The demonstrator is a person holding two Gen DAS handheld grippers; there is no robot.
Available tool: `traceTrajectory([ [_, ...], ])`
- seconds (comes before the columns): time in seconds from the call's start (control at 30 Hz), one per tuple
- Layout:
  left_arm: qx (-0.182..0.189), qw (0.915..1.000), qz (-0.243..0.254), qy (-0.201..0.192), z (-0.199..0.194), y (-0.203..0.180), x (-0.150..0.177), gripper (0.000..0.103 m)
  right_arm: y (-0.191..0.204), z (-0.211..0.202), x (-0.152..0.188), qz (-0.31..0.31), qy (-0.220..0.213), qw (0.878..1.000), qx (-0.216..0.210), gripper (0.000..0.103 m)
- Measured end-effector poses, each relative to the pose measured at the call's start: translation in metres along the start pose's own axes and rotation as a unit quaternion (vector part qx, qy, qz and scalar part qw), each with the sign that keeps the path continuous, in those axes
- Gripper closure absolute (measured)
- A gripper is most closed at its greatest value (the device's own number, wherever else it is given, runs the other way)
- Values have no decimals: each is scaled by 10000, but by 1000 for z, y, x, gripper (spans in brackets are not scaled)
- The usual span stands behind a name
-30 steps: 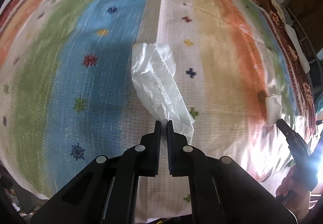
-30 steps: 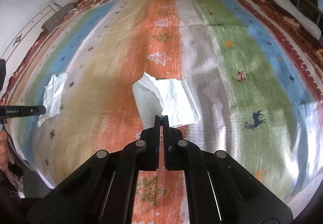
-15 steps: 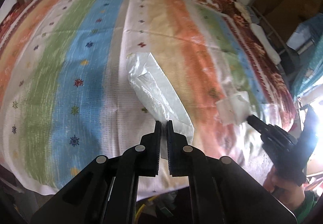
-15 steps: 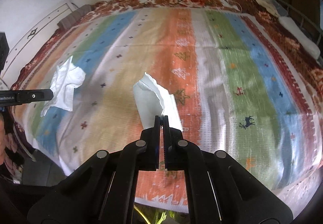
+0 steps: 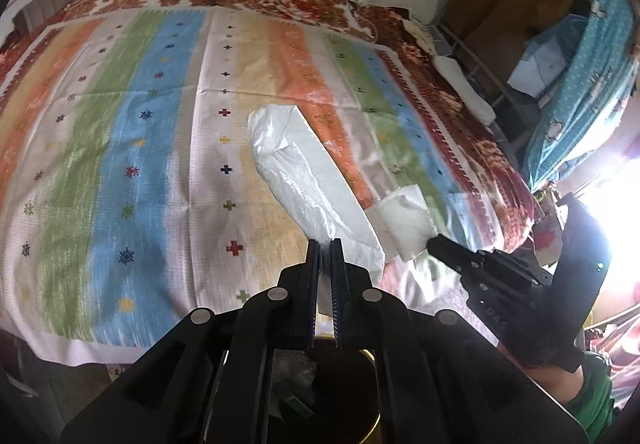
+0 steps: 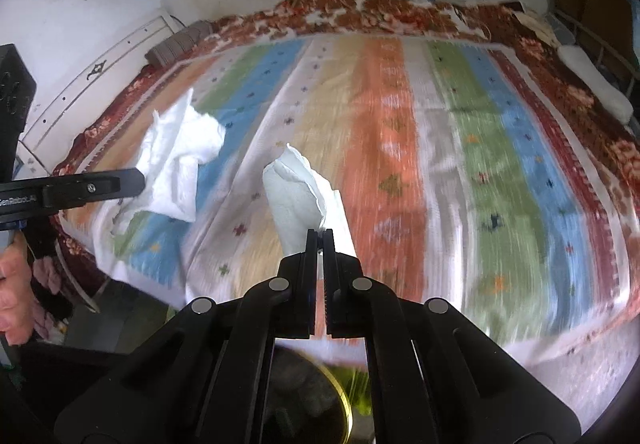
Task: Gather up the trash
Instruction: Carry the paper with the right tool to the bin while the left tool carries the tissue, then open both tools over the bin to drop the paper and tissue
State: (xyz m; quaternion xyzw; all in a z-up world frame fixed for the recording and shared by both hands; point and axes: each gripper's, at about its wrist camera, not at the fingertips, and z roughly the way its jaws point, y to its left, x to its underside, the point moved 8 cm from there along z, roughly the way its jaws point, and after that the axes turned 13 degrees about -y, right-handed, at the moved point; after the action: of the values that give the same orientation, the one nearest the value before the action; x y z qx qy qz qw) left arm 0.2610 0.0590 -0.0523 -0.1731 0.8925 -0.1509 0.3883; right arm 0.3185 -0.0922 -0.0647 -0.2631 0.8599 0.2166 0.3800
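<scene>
Both grippers are carrying trash off the bed: the left gripper (image 5: 325, 241) pinching a plastic wrapper (image 5: 296, 172), the right gripper (image 6: 319, 231) pinching a tissue (image 6: 298, 200). Next, I reckon, releasing them over the bin (image 5: 368, 404) below.

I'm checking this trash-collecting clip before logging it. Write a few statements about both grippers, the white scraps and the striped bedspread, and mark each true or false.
1. The left gripper is shut on a crinkled white plastic bag. True.
2. The right gripper is open with nothing in it. False: it is shut on a folded white paper tissue.
3. Both white pieces lie flat on the striped woven bedspread. False: each hangs from a gripper, lifted off it.
4. A dark round bin with a yellow rim shows below the right gripper. True.
5. The bedspread is plain grey. False: it has orange, green, blue and white stripes.
</scene>
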Motion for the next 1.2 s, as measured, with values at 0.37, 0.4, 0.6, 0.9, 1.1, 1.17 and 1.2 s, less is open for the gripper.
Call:
traceTrajectory([
  [0.37, 239, 9996, 111, -100, -37, -19, 30, 98, 27, -55, 26, -106, -258, 9996, -77, 101],
  [0.4, 270, 9995, 89, -115, -40, -21, 33, 98, 30, -59, 30, -92, -251, 9996, -110, 101],
  [0.6, 448, 9988, -32, -196, -59, -33, 58, 98, 48, -76, 48, -197, -282, 9991, -235, 101],
  [0.9, 438, 9990, 19, 33, -64, -40, 97, 98, 50, -88, 89, -23, -56, 9997, -255, 101],
  [1.1, 275, 9990, -73, 337, -60, -32, 127, 98, 53, -93, 115, 74, 91, 9997, -231, 101],
  [1.17, 129, 9989, -64, 447, -58, -27, 137, 98, 55, -93, 127, 102, 197, 9995, -226, 101],
  [1.2, 56, 9986, -72, 514, -57, -24, 143, 98, 55, -93, 131, 109, 237, 9994, -223, 101],
])
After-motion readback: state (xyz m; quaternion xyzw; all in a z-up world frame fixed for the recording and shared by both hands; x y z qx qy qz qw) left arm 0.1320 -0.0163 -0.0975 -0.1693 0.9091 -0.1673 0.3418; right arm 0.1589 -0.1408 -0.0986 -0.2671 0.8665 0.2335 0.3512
